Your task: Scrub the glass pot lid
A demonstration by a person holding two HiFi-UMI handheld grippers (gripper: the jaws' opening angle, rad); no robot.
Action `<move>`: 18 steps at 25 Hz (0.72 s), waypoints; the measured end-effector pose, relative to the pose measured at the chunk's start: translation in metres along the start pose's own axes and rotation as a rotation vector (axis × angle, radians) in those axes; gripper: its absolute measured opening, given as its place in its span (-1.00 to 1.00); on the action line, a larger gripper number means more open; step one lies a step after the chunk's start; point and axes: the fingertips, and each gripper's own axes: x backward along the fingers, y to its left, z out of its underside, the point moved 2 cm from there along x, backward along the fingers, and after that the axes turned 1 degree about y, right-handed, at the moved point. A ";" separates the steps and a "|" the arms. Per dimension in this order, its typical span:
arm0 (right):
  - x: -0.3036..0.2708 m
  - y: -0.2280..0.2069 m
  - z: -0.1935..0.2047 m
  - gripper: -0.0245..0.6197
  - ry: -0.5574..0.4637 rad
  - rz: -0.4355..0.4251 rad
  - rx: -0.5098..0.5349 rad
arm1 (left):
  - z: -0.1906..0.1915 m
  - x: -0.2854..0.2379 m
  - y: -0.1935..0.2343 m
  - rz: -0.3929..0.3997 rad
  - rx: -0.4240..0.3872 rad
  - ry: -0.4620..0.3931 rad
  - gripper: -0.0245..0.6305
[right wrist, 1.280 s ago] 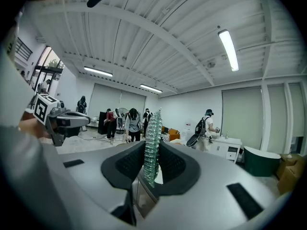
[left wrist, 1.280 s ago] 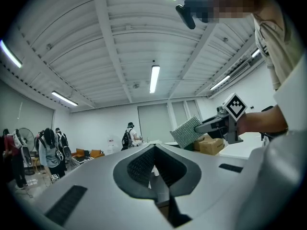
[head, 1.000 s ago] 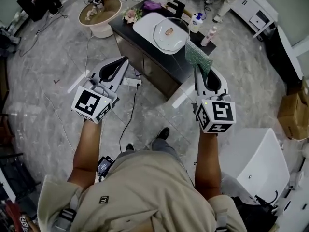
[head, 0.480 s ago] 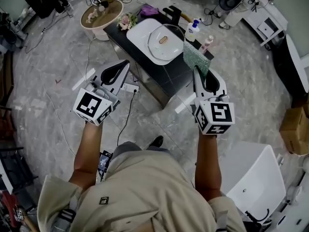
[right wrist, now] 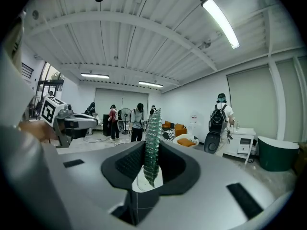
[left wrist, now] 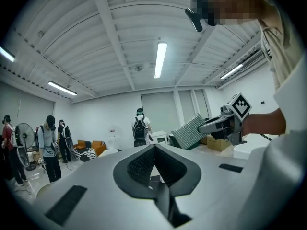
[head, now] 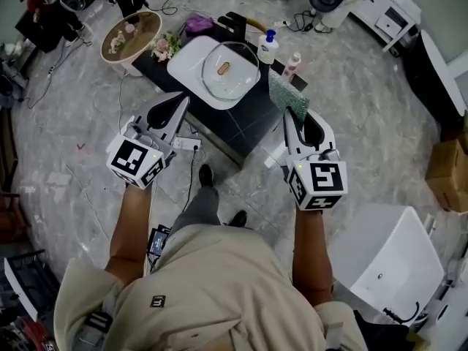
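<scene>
On the table, at 12 o'clock in the head view: a dark table (head: 245, 115) carries a white tray (head: 183, 68). The glass pot lid (head: 228, 70) lies flat on that tray, knob up, and neither tongs touches it.
Bottles: a pump bottle (head: 267, 47) and a slimmer bottle (head: 291, 64) stand upright at 2 o'clock of the lid, beside the tray.
Flowers: a small bunch of flowers (head: 164, 47) sits at 10 o'clock of the lid, near the table's far-left corner.
Left tongs (head: 181, 104): pressed together on nothing. They are held over the floor at 7 o'clock of the lid, close to the table's near edge, with the tips pointing toward the table.
Right tongs (head: 287, 115): pinching a green scrub pad (head: 287, 96) by its lower edge. In the right gripper view the pad stands edge-on between the jaws and reaches well past the tips.
Pad and lid: the pad is at 4 o'clock of the lid, near the table's right corner — apart from the glass.
Floor (head: 80, 159): grey marble-look tiles, with 2 shoes (head: 206, 174) showing at 6 o'clock of the table.
Off the table, 10 o'clock: a round side table (head: 130, 34).
Background: several people (left wrist: 48, 143) stand in a white hall.
</scene>
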 end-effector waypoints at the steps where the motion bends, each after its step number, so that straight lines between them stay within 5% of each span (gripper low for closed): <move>1: -0.005 -0.003 0.000 -0.64 0.005 0.010 0.003 | 0.003 -0.009 0.007 0.008 0.005 -0.001 -0.88; 18: -0.185 -0.018 -0.013 -0.64 0.126 0.176 0.040 | 0.035 -0.173 0.190 0.221 0.048 -0.058 -0.88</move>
